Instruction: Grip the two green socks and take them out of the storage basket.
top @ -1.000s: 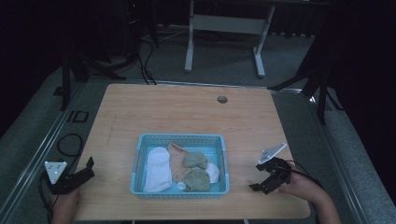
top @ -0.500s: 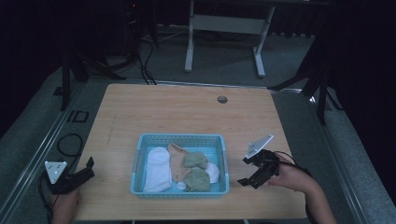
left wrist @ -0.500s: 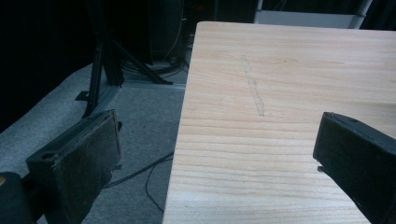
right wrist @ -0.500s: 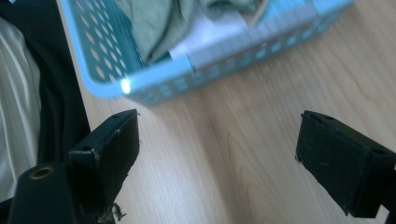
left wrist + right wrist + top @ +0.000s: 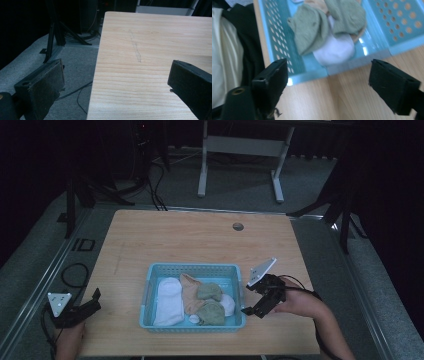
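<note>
High view looks down on a pale wooden rectangular table (image 5: pixel 200 240) with visible grain and a small round dark hole (image 5: pixel 238 226) near its far edge, standing on grey carpeted floor (image 5: pixel 310 180) in a dark room. Behind the table stands a grey metal frame with two legs (image 5: pixel 240 150), and black cables (image 5: pixel 155 175) trail across the floor at the far left beside dark stands. A light blue perforated plastic basket (image 5: pixel 150 290) sits near the table's front edge, holding soft socks: a white one (image 5: pixel 167 300) at the left, a tan one (image 5: pixel 189 287) beside it, two green ones (image 5: pixel 210 292) and a small white bundle (image 5: pixel 228 305) at the right. The right gripper (image 5: pixel 250 311) hovers just beside the basket's right wall, its black fingers (image 5: pixel 274 77) spread wide with nothing between them, having just narrowed slightly; in the right gripper view the basket's corner, the green sock and the white bundle lie just past the finger tips. The left gripper (image 5: pixel 95 297) rests at the table's front left edge, well apart from the basket, fingers (image 5: pixel 47 82) wide open over bare wood and carpet.
</note>
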{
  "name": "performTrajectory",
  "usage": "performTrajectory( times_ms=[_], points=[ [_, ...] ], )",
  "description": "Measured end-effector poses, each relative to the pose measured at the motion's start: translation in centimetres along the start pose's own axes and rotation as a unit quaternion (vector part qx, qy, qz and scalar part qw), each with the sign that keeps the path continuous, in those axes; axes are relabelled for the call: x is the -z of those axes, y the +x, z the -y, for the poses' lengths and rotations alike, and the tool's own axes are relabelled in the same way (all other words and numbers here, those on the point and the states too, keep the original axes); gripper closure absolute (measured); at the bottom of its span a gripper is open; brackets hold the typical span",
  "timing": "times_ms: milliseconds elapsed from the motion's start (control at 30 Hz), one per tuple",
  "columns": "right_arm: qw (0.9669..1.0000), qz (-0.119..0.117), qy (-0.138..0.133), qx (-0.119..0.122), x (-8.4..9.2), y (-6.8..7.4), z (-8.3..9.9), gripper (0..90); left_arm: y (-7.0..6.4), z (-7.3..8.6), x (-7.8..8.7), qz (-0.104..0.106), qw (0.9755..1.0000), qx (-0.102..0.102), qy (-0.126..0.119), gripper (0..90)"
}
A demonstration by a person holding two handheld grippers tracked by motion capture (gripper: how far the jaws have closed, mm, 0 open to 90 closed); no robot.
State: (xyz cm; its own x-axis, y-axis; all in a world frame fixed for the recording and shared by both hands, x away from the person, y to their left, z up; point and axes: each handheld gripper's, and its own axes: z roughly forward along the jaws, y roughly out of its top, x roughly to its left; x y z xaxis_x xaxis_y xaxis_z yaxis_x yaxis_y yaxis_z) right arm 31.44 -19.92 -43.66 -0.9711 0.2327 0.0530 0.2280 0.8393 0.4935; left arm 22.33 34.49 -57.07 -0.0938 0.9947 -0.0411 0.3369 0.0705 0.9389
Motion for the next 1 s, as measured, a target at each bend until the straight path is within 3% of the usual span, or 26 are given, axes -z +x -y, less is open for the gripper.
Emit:
performTrajectory(
  times_ms=[567, 600, 700, 833, 1000],
  points=[
    [0.9980, -0.029, 0.003, 0.056, -2.6, 1.2, -3.2, 20.1, 0.0, 0.0, 0.0, 0.002, 1.0000, 0.000, 0.001, 0.4],
    [0.9964, -0.033, 0.021, 0.075, -3.6, 1.6, -3.7, 23.3, 0.0, 0.0, 0.0, 0.003, 1.0000, -0.001, 0.002, 0.4],
    [0.9943, -0.042, 0.031, 0.093, -4.4, 1.8, -4.1, 27.5, 0.0, 0.0, 0.0, 0.004, 1.0000, 0.000, 0.002, 0.3],
    [0.9934, -0.048, 0.036, 0.097, -5.5, 1.9, -4.6, 27.9, 0.0, 0.0, 0.0, 0.005, 1.0000, 0.000, 0.002, 0.4],
    [0.9936, -0.044, 0.040, 0.096, -6.5, 1.6, -5.1, 35.2, 0.0, 0.0, 0.0, 0.004, 1.0000, 0.000, 0.002, 0.4]
  ],
)
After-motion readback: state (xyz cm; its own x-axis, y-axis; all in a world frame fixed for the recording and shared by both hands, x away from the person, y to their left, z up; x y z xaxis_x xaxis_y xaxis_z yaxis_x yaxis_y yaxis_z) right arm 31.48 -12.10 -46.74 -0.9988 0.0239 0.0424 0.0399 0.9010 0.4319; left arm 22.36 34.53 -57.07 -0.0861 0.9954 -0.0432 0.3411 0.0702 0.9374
